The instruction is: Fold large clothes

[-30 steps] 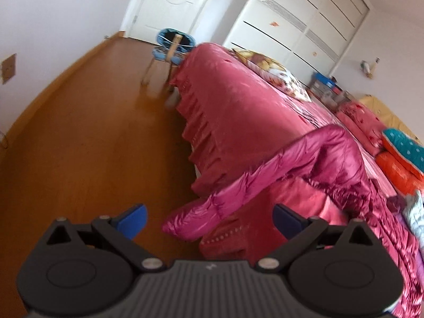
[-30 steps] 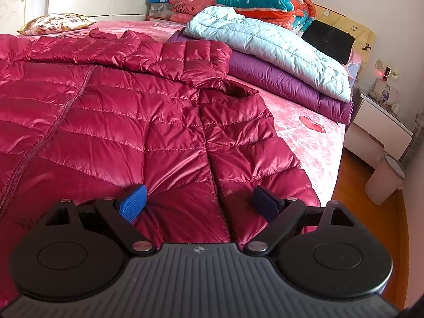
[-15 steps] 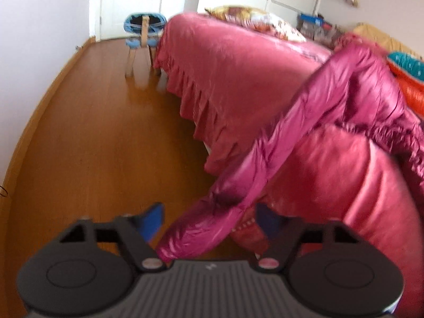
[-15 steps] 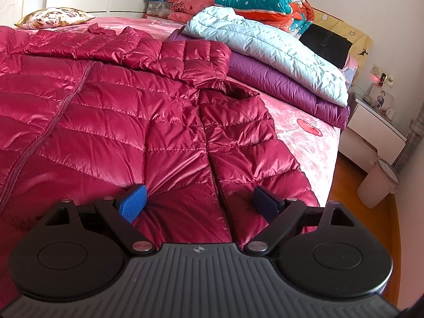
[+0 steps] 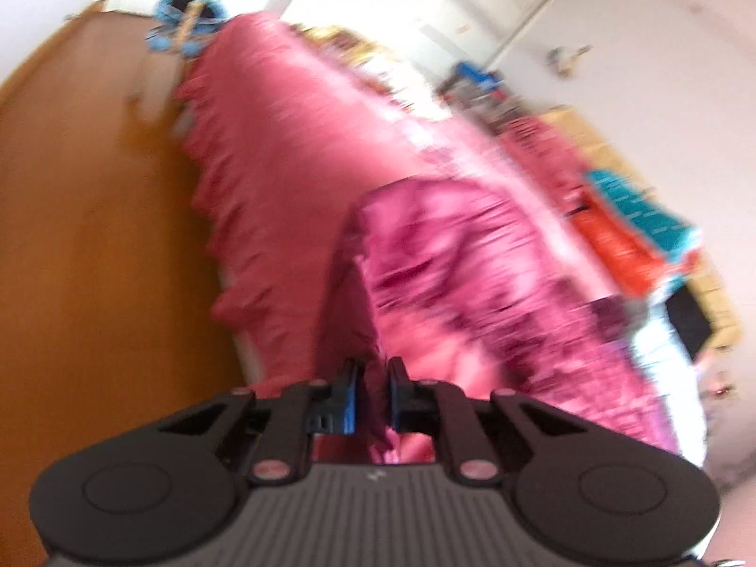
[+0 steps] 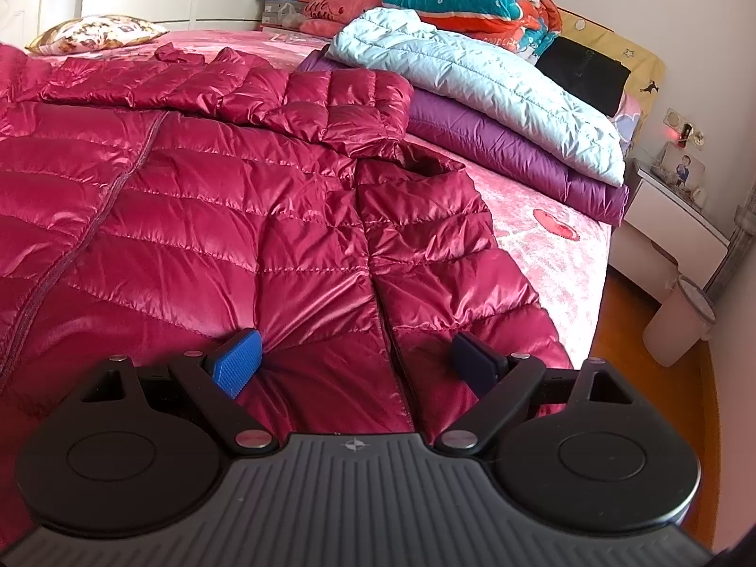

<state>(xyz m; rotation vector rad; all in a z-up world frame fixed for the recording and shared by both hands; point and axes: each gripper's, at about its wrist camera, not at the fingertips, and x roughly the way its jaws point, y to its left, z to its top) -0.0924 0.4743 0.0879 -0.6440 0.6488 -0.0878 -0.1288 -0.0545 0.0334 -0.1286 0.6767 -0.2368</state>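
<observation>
1. The red jacket (image 6: 198,217) lay spread on the bed (image 6: 557,255), puffy, light, slippery.
2. The left claw (image 5: 372,397) had just clenched on its sleeve (image 5: 453,260).
3. The right claw (image 6: 354,368) hovered released over the hem, likely a good hold.

bed: pink velvety cover (image 6: 557,255) with red hearts, frilly skirt down the side (image 5: 245,217)
on it: shiny crimson down jacket (image 6: 198,217) spread flat, reaching the near edge
far right corner: purple jacket (image 6: 510,160), pale blue one (image 6: 472,80) stacked on top
far left corner: patterned pillow (image 6: 94,33)
headboard edge: teal-orange blanket (image 6: 472,0)
</observation>
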